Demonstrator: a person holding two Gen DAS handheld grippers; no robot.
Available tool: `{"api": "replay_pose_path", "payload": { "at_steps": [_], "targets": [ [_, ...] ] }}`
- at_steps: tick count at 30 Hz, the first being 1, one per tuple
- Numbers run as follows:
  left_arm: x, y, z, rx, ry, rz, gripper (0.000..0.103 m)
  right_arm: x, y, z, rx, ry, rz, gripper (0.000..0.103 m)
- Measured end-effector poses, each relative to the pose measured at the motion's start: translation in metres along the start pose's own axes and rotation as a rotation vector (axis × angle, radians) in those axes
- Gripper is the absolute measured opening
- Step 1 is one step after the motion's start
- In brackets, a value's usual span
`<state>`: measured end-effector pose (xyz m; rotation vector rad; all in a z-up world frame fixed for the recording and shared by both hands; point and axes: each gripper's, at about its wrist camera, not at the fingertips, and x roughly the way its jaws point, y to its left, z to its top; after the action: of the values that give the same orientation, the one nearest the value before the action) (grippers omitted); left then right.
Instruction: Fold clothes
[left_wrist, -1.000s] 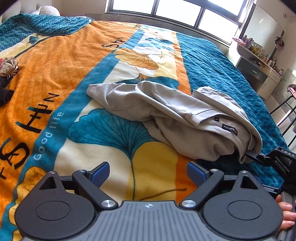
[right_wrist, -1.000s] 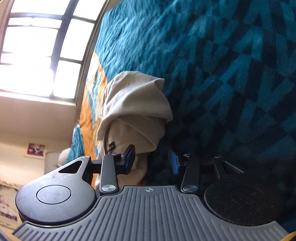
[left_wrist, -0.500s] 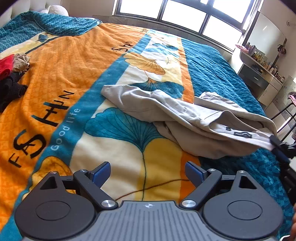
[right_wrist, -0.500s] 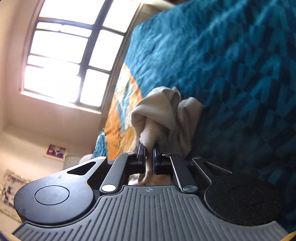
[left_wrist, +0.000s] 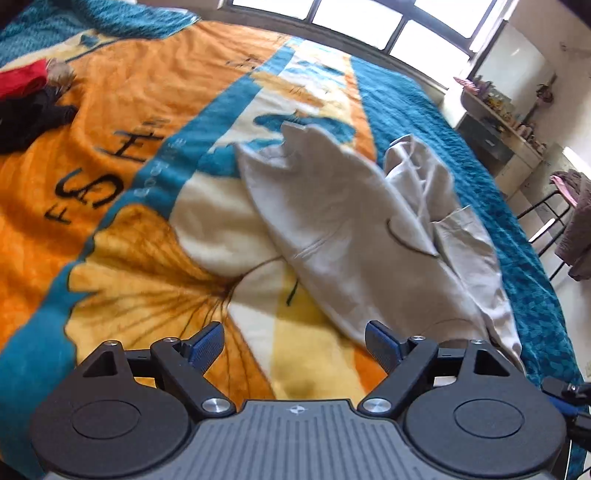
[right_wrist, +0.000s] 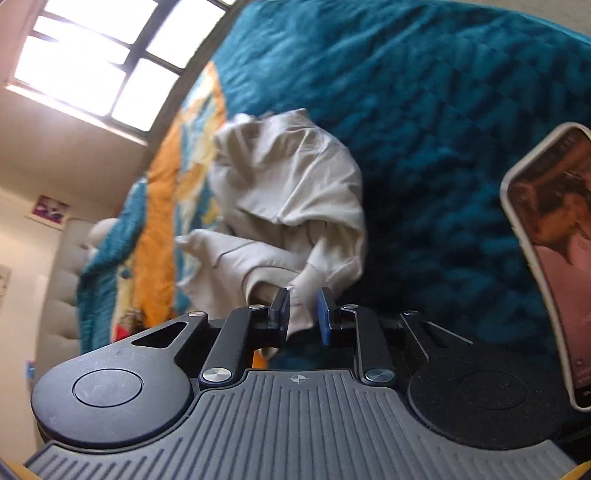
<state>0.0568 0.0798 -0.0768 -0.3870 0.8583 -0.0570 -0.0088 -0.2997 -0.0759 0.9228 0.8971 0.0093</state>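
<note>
Orange, teal and cream blanket (left_wrist: 122, 110) covers one bed. At its left edge lies a pile of red and black clothes (left_wrist: 26, 103); mid-bed sprawls one crumpled beige garment (left_wrist: 351, 229); windows and a shelf stand far right. Left gripper (left_wrist: 293, 343) is spread wide, holding nothing. Right gripper (right_wrist: 302, 314) stands slightly parted with a fold of the garment between its pads.

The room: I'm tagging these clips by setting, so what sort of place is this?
Most likely a home bedroom: a bed under a printed blanket, a beige garment lying on it, and a cluttered dresser by the window.
</note>
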Motion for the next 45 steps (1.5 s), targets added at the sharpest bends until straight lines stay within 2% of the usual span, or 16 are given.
{"api": "replay_pose_path", "payload": {
  "at_steps": [2,3,4,8,13,16,18,24,29,31,32,33,37,40,43,45],
  "targets": [
    [0.011,0.007,0.000,-0.069,0.014,0.001,0.077,0.001,-0.012,-0.002,0.020,-0.019,-0.035,0.034],
    [0.017,0.010,0.000,-0.103,0.020,0.001,0.073,-0.001,-0.015,-0.002,0.027,-0.033,-0.023,0.044],
    [0.023,0.013,0.001,-0.137,0.027,0.002,0.072,-0.004,-0.017,-0.003,0.033,-0.046,-0.009,0.048],
    [0.046,0.026,0.001,-0.275,0.055,0.004,0.065,-0.004,-0.012,-0.003,0.027,-0.056,0.043,0.048],
    [0.085,0.024,0.010,-0.306,0.113,0.001,0.062,0.007,-0.006,-0.004,0.012,-0.058,0.056,0.048],
    [0.090,0.025,0.014,-0.332,0.086,-0.052,0.061,0.015,-0.008,-0.001,0.013,-0.057,0.052,0.048],
    [0.094,0.027,0.016,-0.350,0.081,-0.096,0.053,0.020,-0.008,0.002,0.014,-0.056,0.048,0.048],
    [0.105,0.036,0.012,-0.456,0.150,-0.232,0.044,0.033,-0.013,0.007,0.040,-0.055,0.062,0.048],
    [0.125,0.036,0.020,-0.481,0.194,-0.246,0.043,0.040,-0.013,0.008,0.030,-0.062,0.068,0.048],
    [0.128,0.037,0.024,-0.507,0.201,-0.243,0.034,0.039,-0.015,0.010,0.039,-0.083,0.071,0.048],
    [0.125,0.035,0.026,-0.493,0.195,-0.234,0.011,0.036,-0.016,0.011,0.048,-0.100,0.071,0.048],
    [0.121,0.032,0.028,-0.480,0.188,-0.225,0.000,0.033,-0.018,0.012,0.056,-0.116,0.071,0.048],
    [0.078,0.020,0.032,-0.376,0.047,-0.208,0.000,0.018,-0.021,0.018,0.069,-0.179,0.061,0.048],
    [0.037,0.020,0.029,-0.302,-0.028,-0.164,0.000,0.012,-0.016,0.022,0.010,-0.194,-0.042,0.048],
    [0.000,0.033,0.017,-0.298,-0.071,-0.136,0.000,0.014,-0.007,0.020,-0.098,-0.184,-0.170,0.048],
    [-0.015,0.043,0.009,-0.308,-0.085,-0.117,0.000,0.020,-0.004,0.014,-0.148,-0.135,-0.179,0.046]
  ]
}}
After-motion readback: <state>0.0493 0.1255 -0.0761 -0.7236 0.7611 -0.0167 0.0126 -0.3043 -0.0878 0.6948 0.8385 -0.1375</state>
